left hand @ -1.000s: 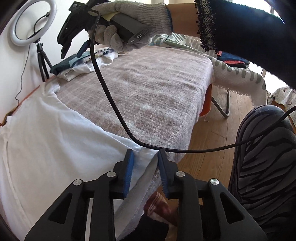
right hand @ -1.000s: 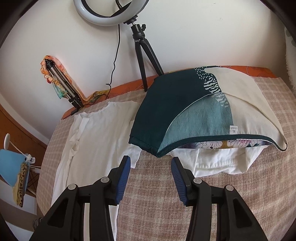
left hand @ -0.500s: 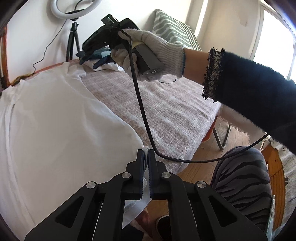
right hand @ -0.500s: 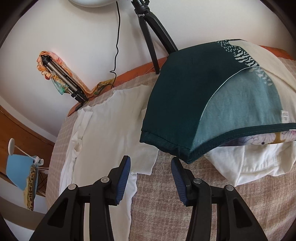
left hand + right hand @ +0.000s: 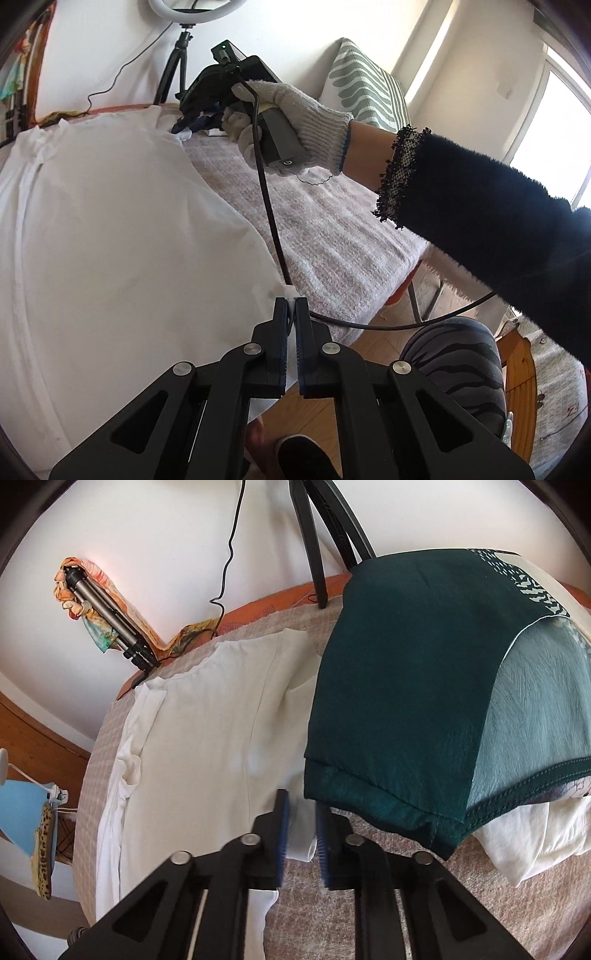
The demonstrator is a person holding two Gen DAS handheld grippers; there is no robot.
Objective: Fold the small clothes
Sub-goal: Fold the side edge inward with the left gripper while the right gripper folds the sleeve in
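Left wrist: white garment [image 5: 110, 229] lies lengthwise away from clamped left tongs [image 5: 291, 314].

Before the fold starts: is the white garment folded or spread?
Spread: the white garment lies flat across the bed.

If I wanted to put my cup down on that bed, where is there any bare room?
Bare blanket lies between the spread white shirt and the bed's floor-side edge, below the gloved hand. A smaller patch shows in front of the green garment pile. The wall side is crowded: pile, shirt and tripod legs.
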